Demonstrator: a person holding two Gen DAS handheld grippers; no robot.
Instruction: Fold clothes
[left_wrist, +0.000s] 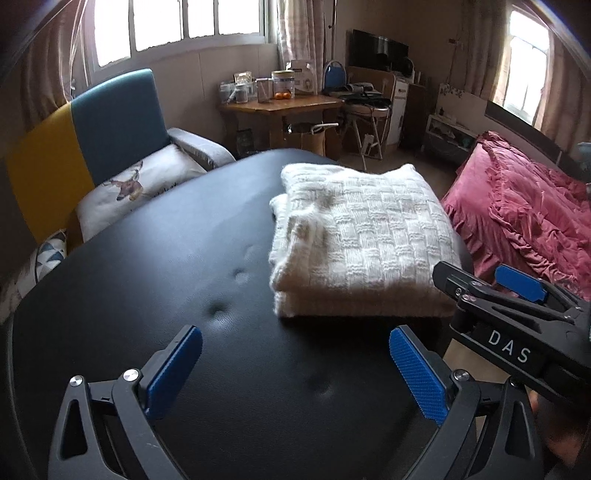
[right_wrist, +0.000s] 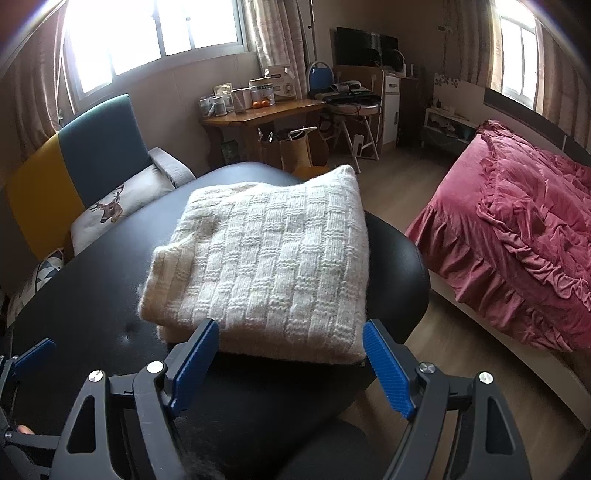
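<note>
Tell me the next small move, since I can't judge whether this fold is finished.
Probably draw both grippers back: the white sweater already lies folded on the black table, and the left gripper and right gripper are open, holding nothing.

Daylight poured through the barred rear window (left_wrist: 177, 26), blown to white glare, leaving the room dim and brownish. Fisheye bending curved both views' edges; corners vignetted dark, with slight softness throughout.

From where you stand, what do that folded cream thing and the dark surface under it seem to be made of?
The folded sweater looks like thick, fuzzy knitted wool or acrylic: a raised basket-weave pattern and soft fluffy edges. The black table top looks like padded leather or vinyl: a smooth, faintly shiny skin with small dimples pressed in it.
</note>
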